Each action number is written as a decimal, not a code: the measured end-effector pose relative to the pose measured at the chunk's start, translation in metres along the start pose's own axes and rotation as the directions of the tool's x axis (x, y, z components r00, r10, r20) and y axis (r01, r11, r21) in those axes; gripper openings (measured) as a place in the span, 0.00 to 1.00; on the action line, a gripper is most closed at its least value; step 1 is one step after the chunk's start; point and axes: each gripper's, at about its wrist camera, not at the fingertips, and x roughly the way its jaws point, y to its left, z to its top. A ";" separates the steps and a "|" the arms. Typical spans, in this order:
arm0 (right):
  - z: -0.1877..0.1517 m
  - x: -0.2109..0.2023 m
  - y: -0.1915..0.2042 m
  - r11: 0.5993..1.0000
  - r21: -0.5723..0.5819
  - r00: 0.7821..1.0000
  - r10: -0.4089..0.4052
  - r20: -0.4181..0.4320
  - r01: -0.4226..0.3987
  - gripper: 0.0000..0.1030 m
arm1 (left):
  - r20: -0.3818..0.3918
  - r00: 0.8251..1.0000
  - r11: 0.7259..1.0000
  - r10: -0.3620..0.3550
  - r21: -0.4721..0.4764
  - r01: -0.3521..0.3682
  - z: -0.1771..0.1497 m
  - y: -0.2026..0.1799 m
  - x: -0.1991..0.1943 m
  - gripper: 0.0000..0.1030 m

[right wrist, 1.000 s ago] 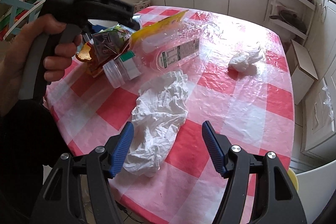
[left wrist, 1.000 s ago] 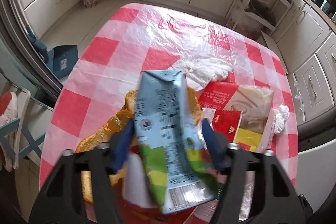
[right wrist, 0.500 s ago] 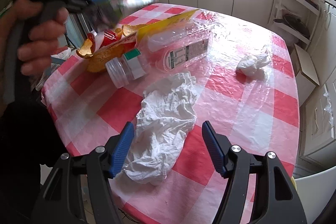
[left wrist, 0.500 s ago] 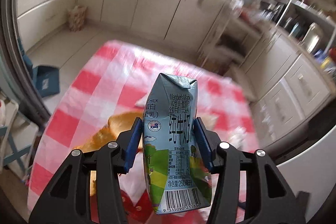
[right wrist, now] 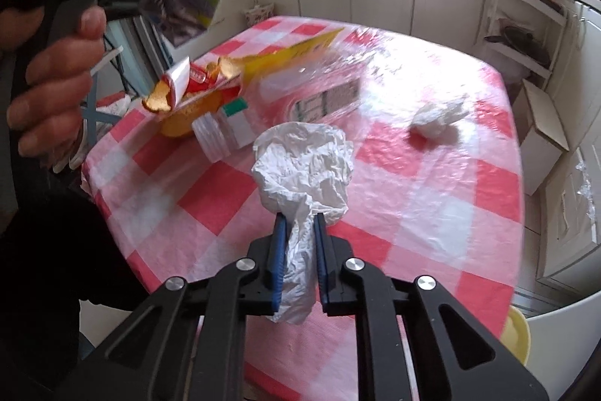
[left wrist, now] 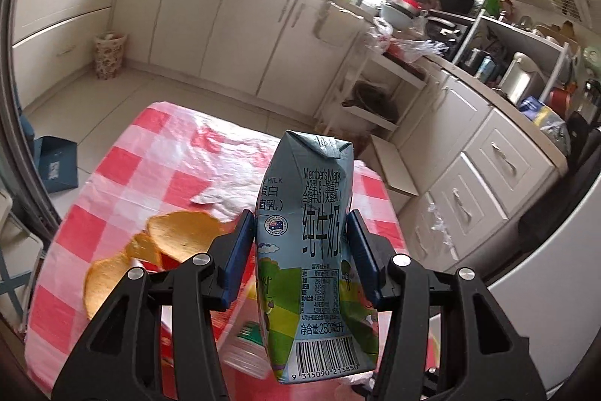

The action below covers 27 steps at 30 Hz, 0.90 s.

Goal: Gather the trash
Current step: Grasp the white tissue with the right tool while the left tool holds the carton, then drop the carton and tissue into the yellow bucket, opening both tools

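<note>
Since the earlier frame our right gripper (right wrist: 299,232) has closed on the white crumpled plastic bag (right wrist: 304,168) and raised it above the near edge of the tabletop (right wrist: 432,213). Our left gripper (left wrist: 300,243) holds the milk carton (left wrist: 311,250) upright, high over the table's left side, its pads tight against both sides. We read "Member's Mark", "MILK", "250" and barcode 9 315090 213850.
</note>
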 end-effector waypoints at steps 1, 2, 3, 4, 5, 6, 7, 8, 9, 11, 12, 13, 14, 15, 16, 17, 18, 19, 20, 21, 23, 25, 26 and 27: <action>-0.001 -0.008 -0.007 1.000 0.014 1.000 -0.021 0.015 0.020 0.15 | -0.001 1.000 1.000 -0.009 0.005 0.009 -0.002 -0.004 -0.001 0.46; -0.003 -0.013 -0.013 0.999 0.026 0.999 -0.038 0.024 0.037 0.15 | -0.003 1.000 1.000 -0.020 0.011 0.020 -0.004 -0.008 -0.002 0.46; -0.006 -0.022 -0.024 0.997 0.048 0.997 -0.067 0.036 0.065 0.15 | -0.010 0.999 0.999 -0.037 0.018 0.037 -0.008 -0.016 -0.001 0.46; -0.008 -0.027 -0.032 0.995 0.065 0.996 -0.084 0.042 0.081 0.15 | -0.018 0.999 0.998 -0.051 0.025 0.052 -0.011 -0.022 0.001 0.46; -0.011 -0.034 -0.043 0.991 0.088 0.993 -0.106 0.046 0.101 0.15 | -0.026 0.998 0.997 -0.064 0.030 0.065 -0.014 -0.027 0.001 0.46; -0.016 -0.042 -0.057 0.984 0.119 0.990 -0.136 0.048 0.129 0.15 | -0.033 0.997 0.996 -0.077 0.033 0.078 -0.018 -0.033 0.002 0.46; -0.020 -0.047 -0.066 0.979 0.139 0.986 -0.158 0.048 0.150 0.15 | -0.049 0.994 0.994 -0.098 0.040 0.100 -0.023 -0.043 0.005 0.46; -0.026 -0.054 -0.080 0.970 0.168 0.982 -0.186 0.043 0.177 0.15 | -0.059 0.992 0.992 -0.111 0.046 0.114 -0.026 -0.051 0.006 0.46; -0.033 -0.060 -0.091 0.961 0.193 0.978 -0.207 0.036 0.196 0.15 | -0.068 0.990 0.991 -0.124 0.051 0.127 -0.030 -0.059 0.008 0.46; -0.047 -0.070 -0.108 0.945 0.231 0.970 -0.242 0.021 0.230 0.15 | -0.090 0.984 0.985 -0.154 0.067 0.161 -0.039 -0.080 0.012 0.46; -0.054 -0.074 -0.116 0.937 0.247 0.966 -0.258 0.010 0.248 0.15 | -0.099 0.981 0.982 -0.166 0.078 0.174 -0.044 -0.090 0.015 0.46; -0.063 -0.079 -0.125 0.926 0.265 0.960 -0.278 -0.005 0.270 0.15 | -0.110 0.978 0.978 -0.180 0.091 0.190 -0.050 -0.103 0.017 0.46; -0.071 -0.082 -0.132 0.918 0.277 0.956 -0.292 -0.016 0.285 0.15 | -0.120 0.974 0.974 -0.191 0.103 0.204 -0.057 -0.113 0.019 0.46; -0.078 -0.083 -0.137 0.910 0.288 0.952 -0.303 -0.030 0.299 0.15 | -0.130 0.971 0.970 -0.200 0.114 0.215 -0.063 -0.123 0.021 0.46; -0.085 -0.084 -0.143 0.902 0.297 0.948 -0.315 -0.046 0.315 0.15 | -0.144 0.967 0.965 -0.209 0.127 0.228 -0.071 -0.134 0.023 0.46; -0.093 -0.084 -0.149 0.893 0.305 0.943 -0.327 -0.064 0.331 0.15 | -0.158 0.964 0.962 -0.215 0.136 0.237 -0.078 -0.143 0.026 0.46; -0.099 -0.084 -0.153 0.887 0.310 0.939 -0.334 -0.081 0.343 0.15 | -0.171 0.960 0.959 -0.221 0.140 0.246 -0.084 -0.151 0.030 0.46; -0.106 -0.082 -0.159 0.879 0.317 0.935 -0.340 -0.102 0.355 0.15 | -0.187 0.954 0.956 -0.233 0.138 0.260 -0.091 -0.161 0.034 0.46; -0.111 -0.081 -0.163 0.872 0.324 0.931 -0.346 -0.120 0.366 0.16 | -0.198 0.950 0.953 -0.241 0.137 0.270 -0.096 -0.168 0.037 0.46; -0.118 -0.077 -0.171 0.864 0.338 0.927 -0.343 -0.150 0.374 0.22 | -0.209 0.945 0.950 -0.250 0.137 0.282 -0.103 -0.179 0.041 0.46; -0.125 -0.072 -0.179 0.848 0.359 0.920 -0.345 -0.185 0.390 0.39 | -0.226 0.937 0.944 -0.265 0.137 0.300 -0.112 -0.195 0.048 0.46; -0.130 -0.078 -0.188 0.828 0.387 0.914 -0.360 -0.187 0.405 0.40 | -0.239 0.933 0.940 -0.270 0.146 0.309 -0.123 -0.210 0.055 0.46; -0.130 -0.083 -0.188 0.822 0.396 0.912 -0.368 -0.182 0.410 0.40 | -0.251 0.929 0.938 -0.271 0.149 0.313 -0.130 -0.217 0.060 0.46; -0.131 -0.090 -0.189 0.813 0.407 0.909 -0.380 -0.171 0.416 0.42 | -0.266 0.925 0.937 -0.271 0.146 0.317 -0.136 -0.223 0.066 0.46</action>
